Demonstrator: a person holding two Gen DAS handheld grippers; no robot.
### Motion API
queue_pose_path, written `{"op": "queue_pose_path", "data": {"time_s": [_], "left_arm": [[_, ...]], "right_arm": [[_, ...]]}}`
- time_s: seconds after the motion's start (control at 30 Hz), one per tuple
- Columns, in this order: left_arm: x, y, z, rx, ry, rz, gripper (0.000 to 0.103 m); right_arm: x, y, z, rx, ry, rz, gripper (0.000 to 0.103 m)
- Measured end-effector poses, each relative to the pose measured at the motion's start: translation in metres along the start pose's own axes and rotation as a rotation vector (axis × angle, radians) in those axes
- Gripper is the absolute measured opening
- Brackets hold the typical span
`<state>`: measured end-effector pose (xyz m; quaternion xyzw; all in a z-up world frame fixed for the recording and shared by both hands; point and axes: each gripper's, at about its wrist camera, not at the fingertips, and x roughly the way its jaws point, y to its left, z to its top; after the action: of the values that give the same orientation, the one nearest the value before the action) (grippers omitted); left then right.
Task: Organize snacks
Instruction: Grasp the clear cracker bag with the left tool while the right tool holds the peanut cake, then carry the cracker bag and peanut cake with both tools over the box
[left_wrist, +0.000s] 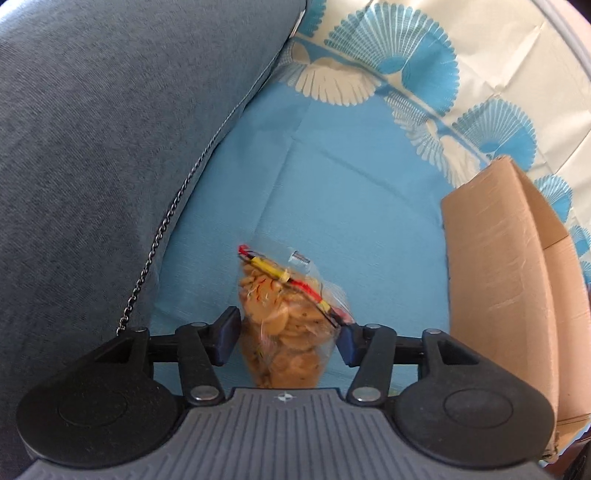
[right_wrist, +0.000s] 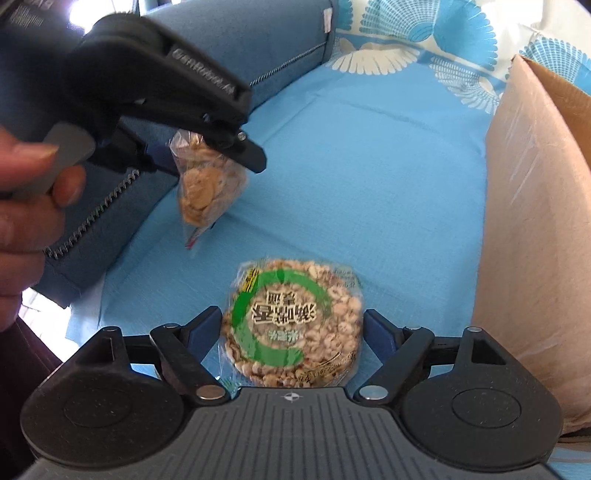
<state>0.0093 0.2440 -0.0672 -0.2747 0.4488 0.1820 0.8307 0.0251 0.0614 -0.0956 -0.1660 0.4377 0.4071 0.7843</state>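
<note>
A clear bag of round golden cookies (left_wrist: 284, 325) with a red and yellow strip stands between the fingers of my left gripper (left_wrist: 290, 339). The jaws stand a little wider than the bag, so it looks loose. In the right wrist view the same bag (right_wrist: 207, 181) hangs tip-down just over the blue cloth under the left gripper (right_wrist: 210, 166). My right gripper (right_wrist: 293, 325) is shut on a round puffed-rice cake pack (right_wrist: 291, 325) with a green ring label, both pads against its edges.
A blue cloth with fan patterns (left_wrist: 332, 184) covers the surface. A grey-blue cushion (left_wrist: 110, 147) with a zipper lies to the left. An open cardboard box (left_wrist: 498, 277) stands at the right, its wall (right_wrist: 535, 240) close to my right gripper. A hand (right_wrist: 22, 206) holds the left gripper.
</note>
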Motion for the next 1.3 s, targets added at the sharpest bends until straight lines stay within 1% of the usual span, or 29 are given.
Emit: {"op": "queue_pose_path", "data": {"time_s": [0.13, 0.27, 0.53, 0.6, 0.7, 0.8, 0.83, 0.87, 0.97, 1.1, 1.3], "left_arm": [[0.006, -0.003, -0.001, 0.014, 0.03, 0.032, 0.067], [0.01, -0.004, -0.002, 0.026, 0.048, 0.048, 0.067], [0.014, -0.004, 0.001, 0.04, 0.05, 0.06, 0.067], [0.015, -0.004, 0.002, 0.047, 0.046, 0.065, 0.064], [0.013, -0.005, 0.002, 0.063, 0.032, 0.075, 0.06], [0.004, -0.007, 0.003, 0.072, -0.012, 0.08, 0.057], [0.0, -0.008, 0.004, 0.073, -0.033, 0.075, 0.052], [-0.004, -0.009, 0.004, 0.073, -0.053, 0.071, 0.05], [-0.017, -0.013, 0.005, 0.085, -0.113, 0.075, 0.05], [-0.037, -0.016, 0.005, 0.086, -0.177, 0.055, 0.049], [-0.069, -0.022, 0.01, 0.072, -0.258, 0.029, 0.049]], "right_arm": [[0.004, 0.003, 0.0, -0.011, 0.009, -0.006, 0.085], [0.008, 0.005, 0.001, -0.011, 0.018, -0.011, 0.086], [0.01, 0.007, 0.0, -0.021, 0.025, -0.014, 0.086], [0.009, 0.008, 0.0, -0.027, 0.021, -0.018, 0.082], [0.006, 0.008, -0.001, -0.027, 0.012, -0.013, 0.082], [-0.001, 0.009, 0.0, -0.033, -0.025, -0.026, 0.082], [-0.005, 0.01, 0.002, -0.028, -0.044, -0.031, 0.082], [-0.01, 0.009, 0.003, -0.021, -0.063, -0.034, 0.082], [-0.027, 0.009, 0.007, -0.003, -0.131, -0.053, 0.082], [-0.048, 0.009, 0.01, 0.01, -0.217, -0.089, 0.082], [-0.088, 0.001, 0.015, 0.03, -0.327, -0.104, 0.082]]}}
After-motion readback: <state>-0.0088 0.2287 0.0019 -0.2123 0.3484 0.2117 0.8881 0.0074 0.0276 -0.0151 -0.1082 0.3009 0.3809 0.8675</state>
